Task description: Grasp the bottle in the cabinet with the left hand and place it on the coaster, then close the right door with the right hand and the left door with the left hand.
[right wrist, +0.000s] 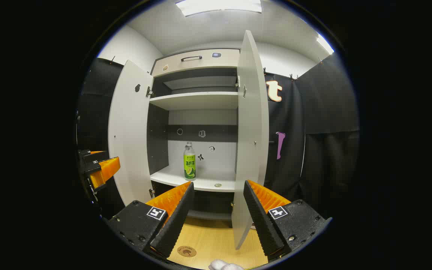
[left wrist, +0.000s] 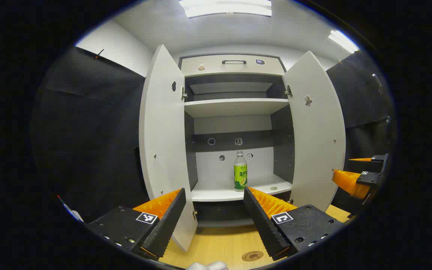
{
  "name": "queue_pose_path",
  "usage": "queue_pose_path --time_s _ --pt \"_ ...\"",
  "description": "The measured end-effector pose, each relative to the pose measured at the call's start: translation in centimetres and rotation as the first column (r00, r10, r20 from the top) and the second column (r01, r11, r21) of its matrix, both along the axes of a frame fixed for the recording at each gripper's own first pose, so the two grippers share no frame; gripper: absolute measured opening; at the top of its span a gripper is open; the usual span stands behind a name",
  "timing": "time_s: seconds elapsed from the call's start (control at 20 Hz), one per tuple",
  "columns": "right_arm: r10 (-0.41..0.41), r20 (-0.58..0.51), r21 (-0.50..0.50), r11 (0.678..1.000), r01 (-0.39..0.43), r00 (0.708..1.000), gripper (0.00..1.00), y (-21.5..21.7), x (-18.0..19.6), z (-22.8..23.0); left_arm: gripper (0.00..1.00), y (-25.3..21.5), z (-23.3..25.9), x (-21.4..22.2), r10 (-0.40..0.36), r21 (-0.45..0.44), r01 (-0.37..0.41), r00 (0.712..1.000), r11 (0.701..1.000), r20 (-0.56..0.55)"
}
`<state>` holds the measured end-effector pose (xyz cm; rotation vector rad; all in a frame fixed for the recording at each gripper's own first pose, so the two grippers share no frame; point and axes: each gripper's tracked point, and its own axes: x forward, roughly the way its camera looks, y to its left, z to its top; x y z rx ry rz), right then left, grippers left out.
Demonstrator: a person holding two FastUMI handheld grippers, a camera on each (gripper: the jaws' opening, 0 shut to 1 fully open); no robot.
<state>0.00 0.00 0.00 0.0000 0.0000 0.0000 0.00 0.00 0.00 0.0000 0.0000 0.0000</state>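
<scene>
Bottle (left wrist: 240,170), slim green-labelled plastic, upright on smooth white shelf (left wrist: 219,193)

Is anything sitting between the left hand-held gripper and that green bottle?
Nothing: in the left gripper view, bare shelf separates the open left hand-held gripper from the bottle.

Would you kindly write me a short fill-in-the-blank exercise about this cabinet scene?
1. The bottle stands upright on the cabinet's ____ shelf.
2. Both cabinet doors, the left door and the right door, are ____.
3. The round coaster lies on the ____ table in front of the cabinet.
4. The left tool holds nothing; its fingers are ____.

Missing words: bottom; open; wooden; open
</scene>
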Motion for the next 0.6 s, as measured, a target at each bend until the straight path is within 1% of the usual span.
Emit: queue_pose_path --time_s 0.05,0.4,0.45,0.5,0.6 --pt "0.000 0.000 -0.003 1.000 0.000 1.000 0.82 0.0 0.0 0.0 0.95 0.1 0.0 0.2 0.001 -0.002 -0.001 1.000 1.000 -0.001" --pt "-0.002 -0.005 -0.001 1.000 0.002 1.000 0.82 0.1 0.3 -0.2 0.95 0.0 -0.4 1.0 -0.006 0.003 0.006 1.000 1.000 -0.002" --pt "-0.003 -0.006 -0.002 1.000 0.003 1.000 0.82 0.0 0.4 -0.2 0.98 0.0 -0.5 1.2 -0.006 0.002 0.006 1.000 1.000 -0.002" --pt "-0.005 -0.005 -0.001 1.000 0.005 1.000 0.82 0.0 0.5 -0.1 0.95 -0.1 -0.5 1.8 -0.009 0.001 0.009 1.000 1.000 0.000" --pt "-0.006 -0.007 0.002 1.000 0.006 1.000 0.82 0.0 0.7 -0.1 0.95 -0.2 -0.9 2.9 -0.012 0.002 0.012 1.000 1.000 -0.004"
